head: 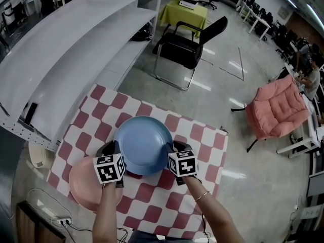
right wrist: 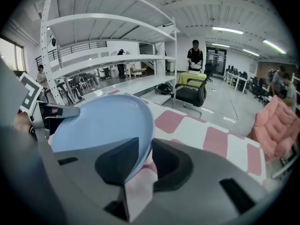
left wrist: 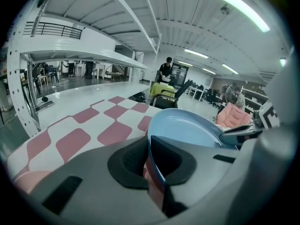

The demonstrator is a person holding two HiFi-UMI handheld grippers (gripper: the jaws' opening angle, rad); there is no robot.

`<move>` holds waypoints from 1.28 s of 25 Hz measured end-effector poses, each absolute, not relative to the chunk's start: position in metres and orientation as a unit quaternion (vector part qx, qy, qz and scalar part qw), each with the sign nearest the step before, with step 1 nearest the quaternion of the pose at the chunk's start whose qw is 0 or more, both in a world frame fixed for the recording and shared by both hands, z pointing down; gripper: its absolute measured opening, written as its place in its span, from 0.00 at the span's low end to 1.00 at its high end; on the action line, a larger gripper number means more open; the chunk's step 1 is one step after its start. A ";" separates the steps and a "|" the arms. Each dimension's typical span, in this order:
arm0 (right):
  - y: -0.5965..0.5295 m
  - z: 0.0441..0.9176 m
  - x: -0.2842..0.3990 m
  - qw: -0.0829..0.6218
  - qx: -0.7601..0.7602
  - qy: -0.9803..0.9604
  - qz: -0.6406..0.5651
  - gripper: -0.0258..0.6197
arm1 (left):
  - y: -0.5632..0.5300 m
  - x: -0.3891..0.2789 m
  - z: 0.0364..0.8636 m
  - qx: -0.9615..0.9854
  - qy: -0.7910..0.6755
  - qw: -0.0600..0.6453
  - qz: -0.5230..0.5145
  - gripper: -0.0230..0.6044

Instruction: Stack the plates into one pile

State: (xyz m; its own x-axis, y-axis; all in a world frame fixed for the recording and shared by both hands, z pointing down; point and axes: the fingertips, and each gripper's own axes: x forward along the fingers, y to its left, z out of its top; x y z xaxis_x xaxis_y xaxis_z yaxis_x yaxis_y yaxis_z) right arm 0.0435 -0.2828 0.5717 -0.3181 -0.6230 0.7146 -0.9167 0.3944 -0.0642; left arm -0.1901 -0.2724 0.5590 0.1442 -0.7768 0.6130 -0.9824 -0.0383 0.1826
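Head view: the left gripper and right gripper grip opposite rims of the blue plate over the checked counter. The pink plate lies near, at the left corner. The blue plate is best held level, centred over the pink one, then lowered evenly.

Left gripper view: the fingers are nearly shut on the thin rim.

Right gripper view: the fingers clamp the other rim, set wider apart. The pink plate does not show here.
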 end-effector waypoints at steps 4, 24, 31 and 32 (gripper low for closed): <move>-0.284 0.576 0.044 0.318 0.498 -0.774 0.228 0.18 | -0.273 -0.190 0.563 0.695 -0.628 0.291 0.192 0.09; -0.293 0.571 0.043 0.297 0.503 -0.782 0.216 0.19 | -0.276 -0.187 0.568 0.682 -0.627 0.315 0.207 0.20; -0.289 0.546 0.047 0.285 0.512 -0.788 0.191 0.18 | -0.271 -0.197 0.550 0.664 -0.669 0.283 0.178 0.23; -0.286 0.540 0.046 0.280 0.511 -0.791 0.187 0.18 | -0.268 -0.198 0.545 0.666 -0.670 0.280 0.172 0.23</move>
